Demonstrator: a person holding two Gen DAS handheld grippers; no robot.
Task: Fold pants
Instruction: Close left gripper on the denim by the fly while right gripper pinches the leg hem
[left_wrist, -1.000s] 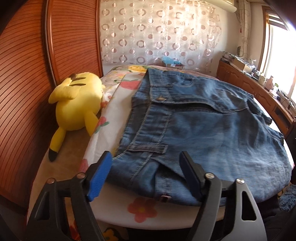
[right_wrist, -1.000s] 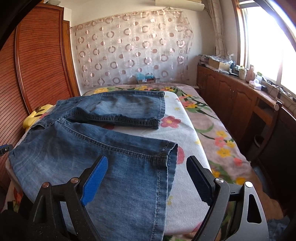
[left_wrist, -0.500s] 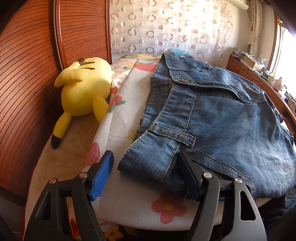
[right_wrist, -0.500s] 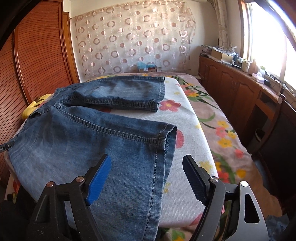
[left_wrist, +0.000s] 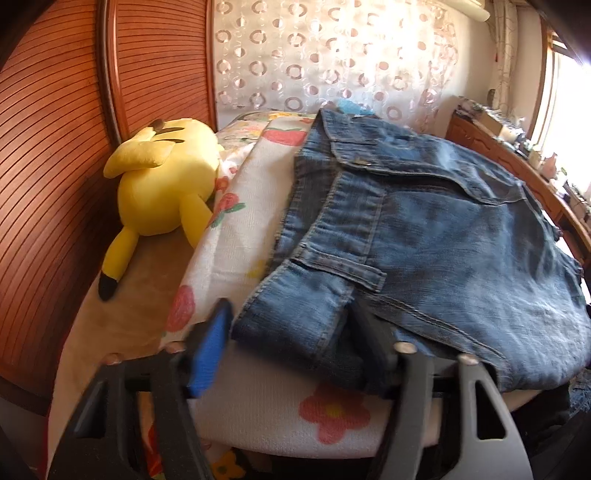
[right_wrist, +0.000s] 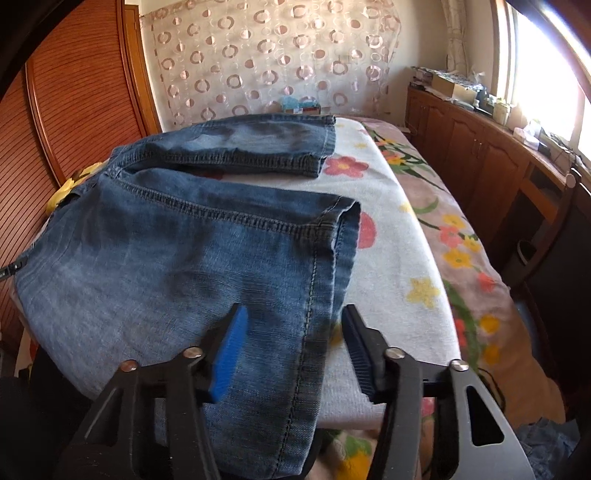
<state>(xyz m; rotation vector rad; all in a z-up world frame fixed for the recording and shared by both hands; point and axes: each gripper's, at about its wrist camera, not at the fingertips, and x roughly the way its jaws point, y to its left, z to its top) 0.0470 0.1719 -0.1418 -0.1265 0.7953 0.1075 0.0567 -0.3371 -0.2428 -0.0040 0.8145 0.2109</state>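
A pair of faded blue denim pants (left_wrist: 436, 236) is spread flat on a bed covered by a white blanket printed with red and yellow flowers (left_wrist: 236, 229). In the left wrist view the waistband end, with a belt loop and a metal button, is seen at the near edge of the bed. The left tool (left_wrist: 291, 343), a black two-finger clamp with blue pads, is set around the near corner of the waistband. Its jaws have just been closing, and the denim corner lies between them. The right-hand finger is pressed against the cloth, while the blue pad on the other side is blurred and seems just short of the fabric, so a firm grip cannot be told.

In the right wrist view the pants (right_wrist: 177, 251) are shown from the leg ends, with the two legs spread apart and the farther one lying across the bed. The right tool (right_wrist: 295, 350) is placed astride the hem corner of the nearer leg. Its jaws have just been closing too, with the side seam between them but gaps visible at both pads.

A yellow plush toy (left_wrist: 162, 181) is lying beside the blanket, against a reddish slatted wooden wardrobe (left_wrist: 48, 147).
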